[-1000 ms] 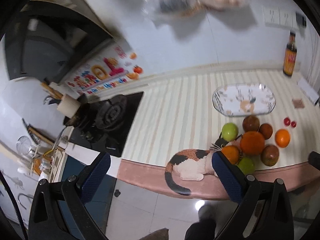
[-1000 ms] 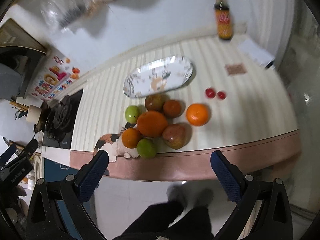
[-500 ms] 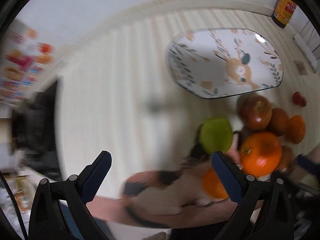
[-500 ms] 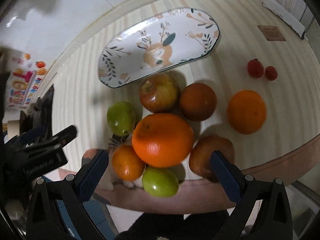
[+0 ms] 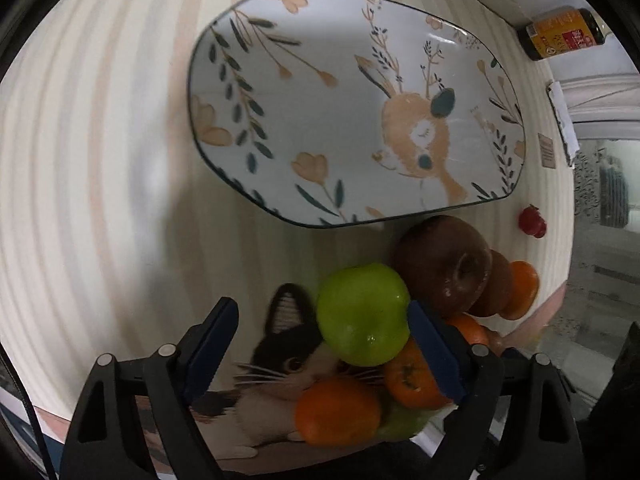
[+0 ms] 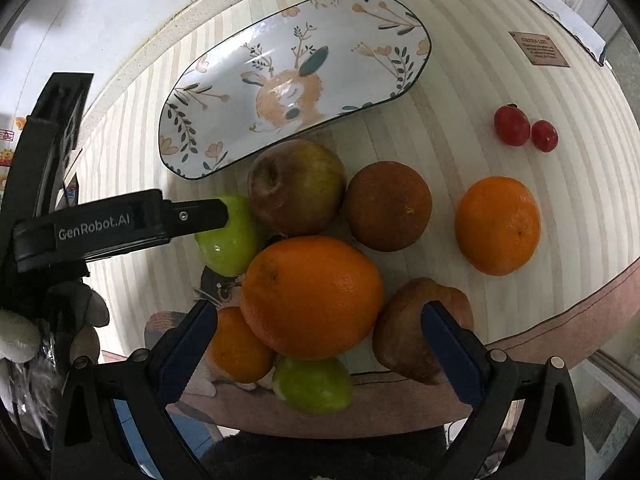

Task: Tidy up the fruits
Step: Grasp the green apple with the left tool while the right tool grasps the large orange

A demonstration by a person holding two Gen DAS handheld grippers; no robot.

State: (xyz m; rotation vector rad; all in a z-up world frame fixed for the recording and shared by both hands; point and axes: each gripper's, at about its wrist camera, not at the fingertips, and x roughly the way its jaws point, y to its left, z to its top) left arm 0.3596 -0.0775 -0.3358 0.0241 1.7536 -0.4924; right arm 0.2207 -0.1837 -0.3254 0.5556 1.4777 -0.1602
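Left gripper [image 5: 322, 322]: jaws spread wide around the green apple [image 5: 363, 314] – right pad touching its side, left pad well clear; not clamped.
Green apple: sat at 6 o'clock of the plate [image 5: 280, 92], on the striped counter [image 5: 100, 160], touching the dark red apple [image 5: 442, 266] at its 2 o'clock.
Right gripper [image 6: 320, 320]: jaws wide apart, hovering over the fruit pile – holding nothing.
Big orange [image 6: 312, 296]: lay between the right gripper's fingers, middle of the pile.
Second green apple [image 6: 312, 384]: at 6 o'clock of the big orange, near the counter edge.
Small orange [image 6: 236, 346]: at 8 o'clock of the big orange, touching it.
Brownish orange [image 6: 388, 206]: at 1 o'clock of the big orange.
Lone orange [image 6: 498, 226]: at 3 o'clock of the pile, apart from it.
Cherry tomatoes [image 6: 524, 130]: two, side by side, at 12 o'clock of the lone orange.
Plate: bare, deer pattern showing.
Cat picture [image 5: 288, 344]: lay under the pile, partly covered.
Bottle [image 5: 564, 32]: at 2 o'clock of the plate, by the wall.
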